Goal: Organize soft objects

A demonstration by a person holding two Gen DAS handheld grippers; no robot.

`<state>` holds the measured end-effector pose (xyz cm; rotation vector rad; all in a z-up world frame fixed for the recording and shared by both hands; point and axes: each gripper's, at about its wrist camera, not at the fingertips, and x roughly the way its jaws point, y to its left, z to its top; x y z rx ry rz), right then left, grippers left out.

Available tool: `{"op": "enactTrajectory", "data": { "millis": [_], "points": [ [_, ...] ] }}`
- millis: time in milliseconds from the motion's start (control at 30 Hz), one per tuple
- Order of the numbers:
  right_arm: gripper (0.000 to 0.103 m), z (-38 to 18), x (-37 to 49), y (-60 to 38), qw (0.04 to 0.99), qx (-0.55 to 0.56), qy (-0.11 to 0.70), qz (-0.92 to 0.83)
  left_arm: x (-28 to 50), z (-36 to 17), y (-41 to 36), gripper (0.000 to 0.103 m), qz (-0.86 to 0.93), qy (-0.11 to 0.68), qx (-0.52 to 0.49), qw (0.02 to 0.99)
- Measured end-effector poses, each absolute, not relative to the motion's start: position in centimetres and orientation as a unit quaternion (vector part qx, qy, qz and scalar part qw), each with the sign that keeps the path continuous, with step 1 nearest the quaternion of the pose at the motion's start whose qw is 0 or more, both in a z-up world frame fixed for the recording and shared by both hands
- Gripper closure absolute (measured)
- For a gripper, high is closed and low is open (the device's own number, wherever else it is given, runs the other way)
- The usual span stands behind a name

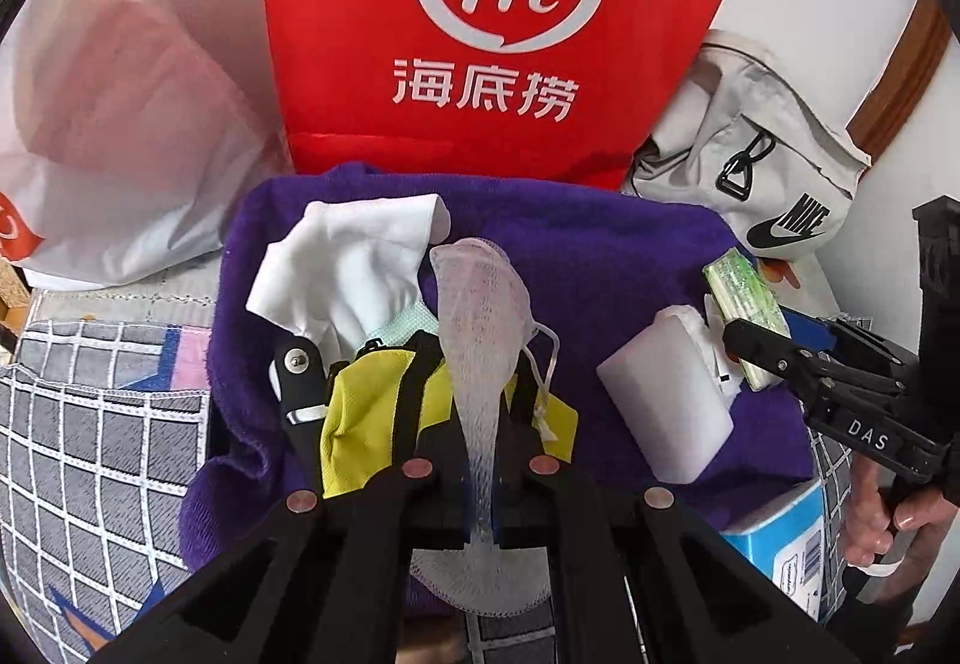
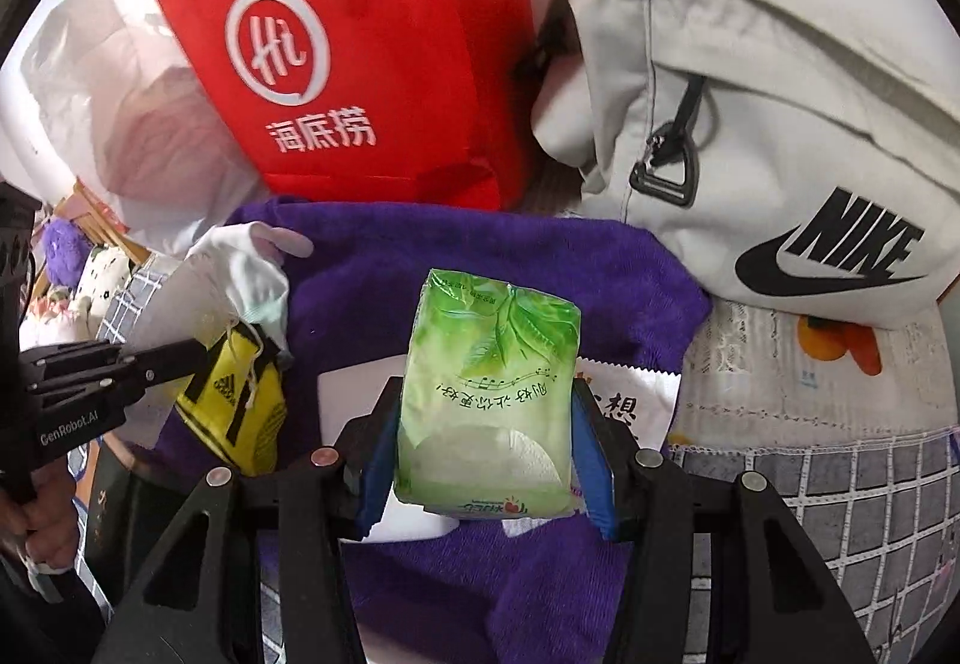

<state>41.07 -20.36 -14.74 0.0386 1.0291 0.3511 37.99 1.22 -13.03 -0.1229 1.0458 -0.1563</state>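
My left gripper [image 1: 480, 388] is shut on a white mesh net sleeve [image 1: 480, 316] that sticks up between its fingers, above a yellow and black pouch [image 1: 372, 412] and a white cloth [image 1: 354, 268]. All lie on a purple towel [image 1: 600, 256]. My right gripper [image 2: 486, 436] is shut on a green tissue pack [image 2: 486, 394] and holds it over the purple towel [image 2: 372, 268]. The right gripper also shows in the left wrist view [image 1: 750, 346], next to a white foam block [image 1: 666, 400]. The left gripper shows in the right wrist view [image 2: 192, 352] beside the yellow pouch [image 2: 240, 406].
A red bag [image 1: 480, 33] stands behind the towel, a white plastic bag [image 1: 120, 123] at the left, a grey Nike bag [image 2: 780, 123] at the right. A checked grey cloth [image 1: 90, 424] covers the surface. A blue box [image 1: 780, 538] lies at the towel's near right.
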Motion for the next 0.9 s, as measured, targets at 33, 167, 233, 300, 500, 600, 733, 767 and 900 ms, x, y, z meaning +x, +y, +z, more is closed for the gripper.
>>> {"op": "enactTrajectory", "data": {
  "millis": [33,167,233,300,500,600,733,767,900],
  "points": [
    [0.052,-14.9,41.3,-20.4,0.854,0.025,0.492,0.168,38.2,-13.2,1.2,0.098,-0.075,0.501,-0.06,0.86],
    [0.052,-15.7,42.0,-20.2,0.846,0.032,0.503,0.175,38.6,-13.7,1.2,0.096,-0.082,0.506,-0.064,0.856],
    [0.051,-15.9,42.1,-19.9,0.843,0.029,0.506,0.179,38.8,-13.9,1.2,0.091,-0.084,0.508,-0.067,0.855],
    [0.051,-16.0,42.2,-19.7,0.841,0.028,0.509,0.181,38.9,-14.1,1.2,0.085,-0.084,0.51,-0.069,0.853],
    [0.034,-15.7,42.1,-19.4,0.838,0.027,0.51,0.192,39.0,-14.0,1.2,0.053,-0.092,0.511,-0.072,0.852],
    [0.026,-15.0,41.7,-19.4,0.842,0.029,0.502,0.194,38.8,-13.4,1.2,0.044,-0.087,0.506,-0.069,0.855],
    [0.025,-13.9,41.0,-19.4,0.851,0.016,0.493,0.181,37.9,-12.3,1.5,0.04,-0.079,0.5,-0.065,0.86],
    [0.025,-13.5,40.8,-19.6,0.852,0.015,0.491,0.179,37.6,-12.0,1.6,0.04,-0.078,0.499,-0.064,0.861],
    [0.025,-11.6,39.4,-19.9,0.861,0.02,0.476,0.175,36.1,-10.5,1.7,0.04,-0.078,0.488,-0.062,0.867]
  ]
}}
